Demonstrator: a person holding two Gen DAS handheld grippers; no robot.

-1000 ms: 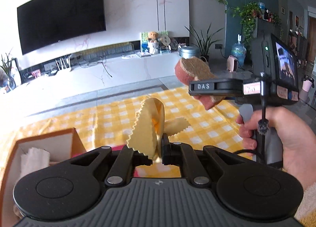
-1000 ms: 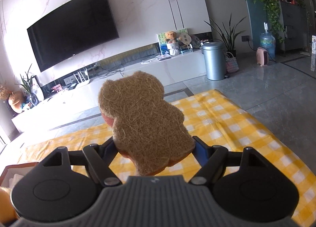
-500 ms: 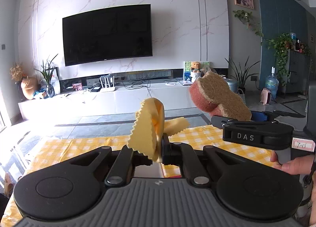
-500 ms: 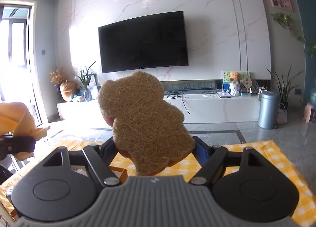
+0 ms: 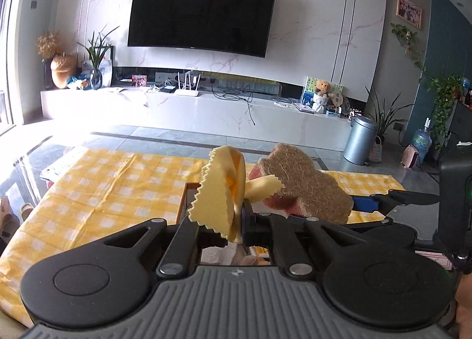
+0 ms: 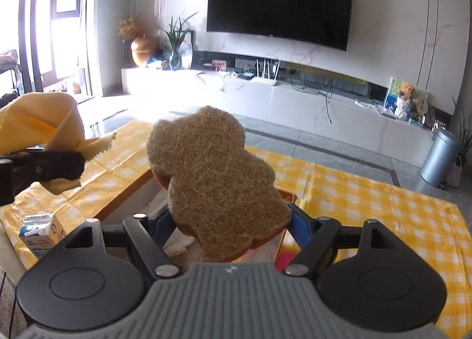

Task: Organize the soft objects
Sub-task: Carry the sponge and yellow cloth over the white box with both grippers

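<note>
Carefully: your left gripper [image 5: 239,215] is pinching the yellow zigzag-edged cloth [image 5: 218,191] by one fold, your right gripper [image 6: 227,221] clamping the brown bear-shaped fibre sponge [image 6: 215,185] wide, both above the wooden box [image 6: 129,191]; either could be slipping loose.

No lettering can be made out: print on the blue-and-white carton [image 6: 41,232] at lower left of the right wrist view is too blurred to be read.

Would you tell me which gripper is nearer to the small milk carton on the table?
Left. The left gripper, holding the yellow cloth, hangs above the milk carton; the right gripper, holding the sponge, is farther right.
</note>
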